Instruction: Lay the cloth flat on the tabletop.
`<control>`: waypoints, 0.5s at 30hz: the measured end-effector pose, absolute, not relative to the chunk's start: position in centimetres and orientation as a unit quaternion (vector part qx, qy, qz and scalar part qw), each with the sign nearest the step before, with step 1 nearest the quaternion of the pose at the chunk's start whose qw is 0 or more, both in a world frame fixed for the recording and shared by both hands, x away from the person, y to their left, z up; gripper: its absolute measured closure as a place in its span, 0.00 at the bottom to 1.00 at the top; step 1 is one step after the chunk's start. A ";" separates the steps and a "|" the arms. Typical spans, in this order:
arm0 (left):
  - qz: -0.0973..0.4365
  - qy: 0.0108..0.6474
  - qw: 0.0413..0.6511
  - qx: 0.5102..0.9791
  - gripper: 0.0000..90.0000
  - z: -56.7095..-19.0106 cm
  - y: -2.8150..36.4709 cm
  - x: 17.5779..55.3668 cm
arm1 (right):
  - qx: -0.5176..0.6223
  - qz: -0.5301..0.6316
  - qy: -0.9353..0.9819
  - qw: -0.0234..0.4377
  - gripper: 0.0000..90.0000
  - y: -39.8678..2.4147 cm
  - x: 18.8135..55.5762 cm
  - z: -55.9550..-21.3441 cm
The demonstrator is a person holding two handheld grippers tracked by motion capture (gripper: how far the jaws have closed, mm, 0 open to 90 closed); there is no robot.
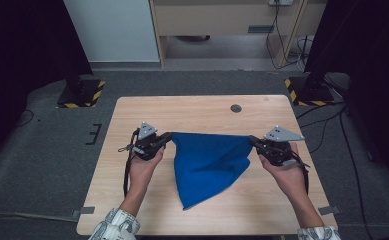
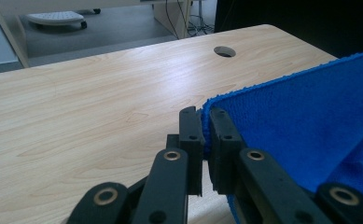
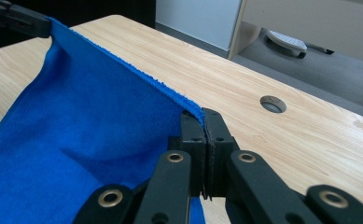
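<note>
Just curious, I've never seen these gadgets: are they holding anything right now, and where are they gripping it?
Yes. Each claw pinches one top corner of the blue cloth: the left claw its left corner, the right claw its right corner, the edge stretched between them.

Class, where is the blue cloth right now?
In the high view, the blue cloth hangs mid-table, stretched between the left gripper and right gripper.

The person is wearing pale patterned sleeves (image 1: pixel 116 223); each black two-jaw left tool (image 1: pixel 168 138) and right tool (image 1: pixel 252 140) is carrying a grey three-cornered plate, brass-ringed pivots and a trailing cable.
</note>
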State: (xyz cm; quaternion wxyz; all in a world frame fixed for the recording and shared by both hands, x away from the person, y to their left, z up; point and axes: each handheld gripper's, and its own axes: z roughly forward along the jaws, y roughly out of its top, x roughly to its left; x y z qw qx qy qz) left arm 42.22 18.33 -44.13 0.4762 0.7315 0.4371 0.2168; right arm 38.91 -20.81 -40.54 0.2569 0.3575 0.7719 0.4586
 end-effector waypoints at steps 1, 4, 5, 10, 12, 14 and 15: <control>0.215 0.437 0.476 0.732 0.94 -44.2 18.2 42.3 | 0.355 0.456 0.774 0.260 0.99 -20.9 38.8 -40.5; 0.208 0.436 0.477 0.734 0.94 -44.4 17.8 42.4 | 0.359 0.456 0.771 0.263 0.99 -21.3 38.7 -40.3; 0.207 0.434 0.477 0.736 0.94 -44.5 17.7 42.4 | 0.363 0.456 0.769 0.263 0.99 -21.5 38.6 -40.3; 0.209 0.431 0.478 0.736 0.94 -44.4 17.3 42.3 | 0.368 0.455 0.767 0.263 0.99 -21.8 38.6 -40.2; 0.209 0.430 0.479 0.736 0.94 -44.3 17.3 42.1 | 0.369 0.457 0.766 0.262 0.99 -21.9 38.6 -40.1; 0.212 0.426 0.483 0.735 0.94 -44.0 17.4 41.8 | 0.368 0.459 0.766 0.260 0.99 -22.0 38.4 -40.0; 0.215 0.424 0.484 0.735 0.94 -43.8 17.5 41.6 | 0.367 0.461 0.765 0.260 0.99 -22.0 38.3 -39.8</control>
